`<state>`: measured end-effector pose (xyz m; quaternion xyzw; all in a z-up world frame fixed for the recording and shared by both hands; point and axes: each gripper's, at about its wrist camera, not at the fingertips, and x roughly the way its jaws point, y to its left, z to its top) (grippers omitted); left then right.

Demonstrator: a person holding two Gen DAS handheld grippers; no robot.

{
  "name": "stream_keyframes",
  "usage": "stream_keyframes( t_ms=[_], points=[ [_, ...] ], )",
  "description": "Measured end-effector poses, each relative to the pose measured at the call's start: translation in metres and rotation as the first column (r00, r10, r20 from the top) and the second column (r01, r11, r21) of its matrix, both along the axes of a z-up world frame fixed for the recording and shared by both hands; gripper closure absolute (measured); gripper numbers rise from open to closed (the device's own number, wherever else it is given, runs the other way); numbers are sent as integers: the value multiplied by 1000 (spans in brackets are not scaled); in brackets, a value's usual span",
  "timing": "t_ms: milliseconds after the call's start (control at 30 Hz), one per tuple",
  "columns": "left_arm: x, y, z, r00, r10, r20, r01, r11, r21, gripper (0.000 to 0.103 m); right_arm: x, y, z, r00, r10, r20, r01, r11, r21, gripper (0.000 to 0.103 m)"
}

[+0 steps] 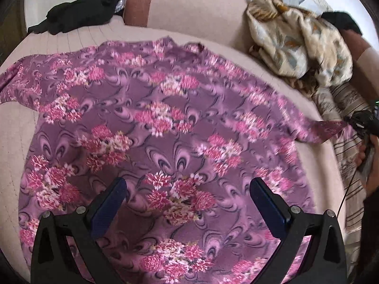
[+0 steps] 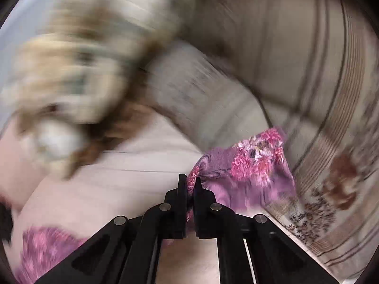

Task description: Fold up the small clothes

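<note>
The purple floral top [image 1: 151, 127] lies spread flat on the pink sofa seat [image 1: 194, 11]. The right gripper [image 2: 190, 184] is clenched on its sleeve end; the left gripper [image 1: 187, 189] hovers over the lower body, jaws wide, grasping nothing. To fold cleanly, carry the sleeve low across the chest, keeping the cloth taut, while the left pins the body.
</note>
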<state>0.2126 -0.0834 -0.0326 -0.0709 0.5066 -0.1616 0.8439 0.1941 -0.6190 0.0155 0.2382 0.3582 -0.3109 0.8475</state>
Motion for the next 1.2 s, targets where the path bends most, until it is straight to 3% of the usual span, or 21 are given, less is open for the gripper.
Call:
stream_keyframes(
  t_ms=[33, 100, 233, 267, 300, 400, 433, 500, 533, 567, 600, 633, 667, 733, 800, 900, 967, 1033, 1067, 1167, 1200],
  points=[
    [0, 5, 8, 1000, 5, 7, -5, 1000, -20, 0, -3, 21, 15, 997, 74, 38, -73, 997, -38, 98],
    [1, 14, 20, 1000, 21, 22, -20, 999, -45, 0, -17, 91, 53, 954, 281, 104, -261, 950, -173, 98],
    [6, 43, 41, 996, 76, 41, -72, 992, -99, 0, -42, 220, 80, 811, 576, 105, -522, 792, -316, 98],
    [9, 52, 43, 996, 89, 29, -85, 989, -117, 0, -47, 255, 77, 768, 634, 86, -574, 741, -349, 98],
    [10, 58, 42, 995, 97, 16, -94, 987, -127, 0, -49, 281, 72, 742, 666, 74, -605, 713, -354, 98],
    [26, 78, 26, 989, 126, -71, -138, 971, -195, 0, -55, 337, 37, 667, 737, 105, -701, 669, -248, 97],
    [26, 81, 18, 987, 133, -94, -150, 968, -201, 0, -54, 353, 12, 630, 770, 102, -751, 638, -168, 96],
    [33, 87, 0, 978, 137, -159, -171, 958, -230, 0, -48, 375, -31, 588, 807, 53, -807, 590, -33, 93],
    [36, 88, -9, 971, 129, -201, -179, 951, -253, 0, -45, 390, -49, 548, 836, 16, -836, 548, 36, 93],
    [38, 87, -14, 967, 119, -225, -180, 945, -274, 0, -48, 399, -57, 523, 852, -9, -851, 523, 52, 91],
    [39, 85, -19, 963, 106, -246, -179, 937, -300, 0, -55, 402, -59, 522, 853, -27, -852, 522, 40, 87],
    [40, 83, -24, 961, 92, -260, -175, 932, -318, 0, -62, 399, -56, 542, 840, -20, -839, 543, 26, 71],
    [39, 79, -27, 961, 81, -266, -167, 934, -316, 0, -69, 391, -53, 567, 824, 18, -824, 566, 40, 46],
    [37, 70, -30, 963, 67, -260, -147, 942, -301, 0, -77, 365, -47, 619, 779, 104, -785, 610, 105, 32],
    [33, 62, -32, 966, 53, -253, -130, 945, -301, 3, -78, 335, -38, 654, 738, 164, -756, 636, 152, 32],
    [29, 46, -38, 964, 9, -267, -88, 954, -286, 15, -81, 289, -37, 756, 615, 224, -655, 721, 227, 32],
    [23, 35, -38, 973, 9, -229, -60, 974, -220, 21, -75, 257, -44, 828, 514, 225, -560, 778, 285, 32],
    [14, 27, -32, 987, 16, -160, -43, 986, -164, 60, -74, 236, -52, 886, 427, 179, -463, 830, 310, 39],
    [11, 24, -30, 989, -7, -146, -18, 986, -169, 101, -73, 231, -56, 896, 411, 166, -443, 836, 324, 49],
    [0, 29, -9, 996, -14, -94, -4, 982, -188, 101, -63, 233, -68, 896, 421, 143, -442, 817, 370, 74],
    [-6, 36, 3, 997, -14, -71, 0, 980, -200, 101, -61, 236, -68, 890, 434, 137, -453, 813, 366, 77]
  ],
)
